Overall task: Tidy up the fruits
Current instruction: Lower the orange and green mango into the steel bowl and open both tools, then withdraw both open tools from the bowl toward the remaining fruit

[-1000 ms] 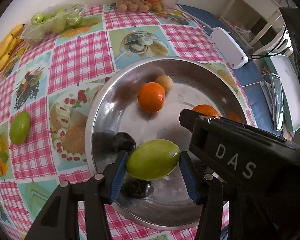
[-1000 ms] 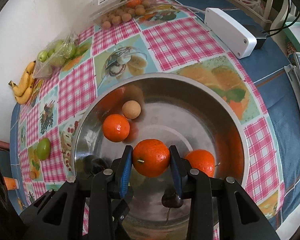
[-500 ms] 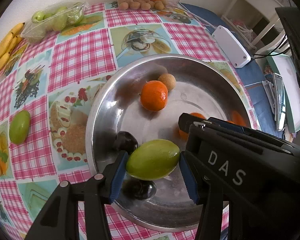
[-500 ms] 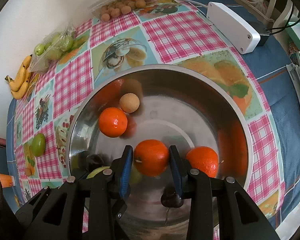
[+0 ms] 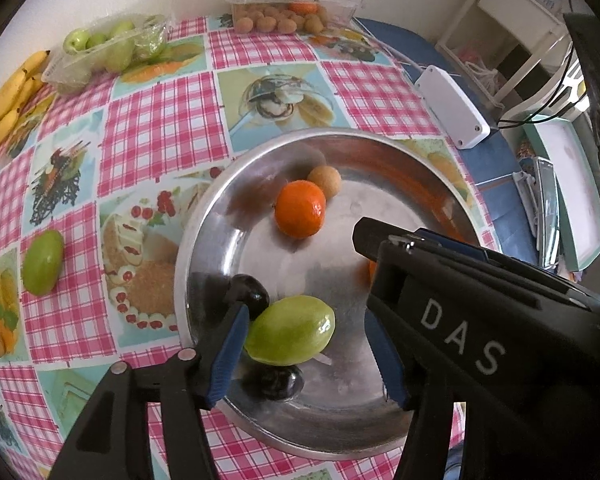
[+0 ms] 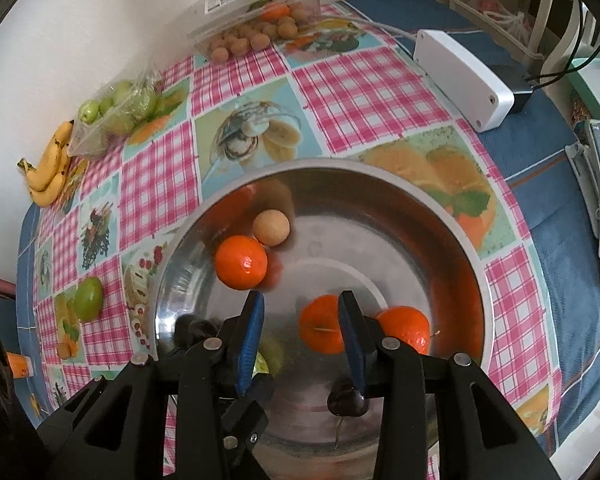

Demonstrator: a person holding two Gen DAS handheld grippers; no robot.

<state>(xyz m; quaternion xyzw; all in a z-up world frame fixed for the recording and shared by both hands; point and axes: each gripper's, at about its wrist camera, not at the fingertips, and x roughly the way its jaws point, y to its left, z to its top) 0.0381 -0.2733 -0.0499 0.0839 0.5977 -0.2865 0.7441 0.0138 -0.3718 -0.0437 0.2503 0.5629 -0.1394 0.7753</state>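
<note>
The left gripper [image 5: 304,344] had just been opening its jaws, and a green fruit [image 5: 290,330] lay between them in the metal bowl [image 5: 204,248]. One blue pad touched the fruit, the other stood apart. In the bowl too were an orange [image 5: 300,209], a small tan ball [image 5: 325,181] and two dark plums [image 5: 278,382]. Another green fruit [image 5: 43,262] lay on the cloth left of the bowl.
</note>
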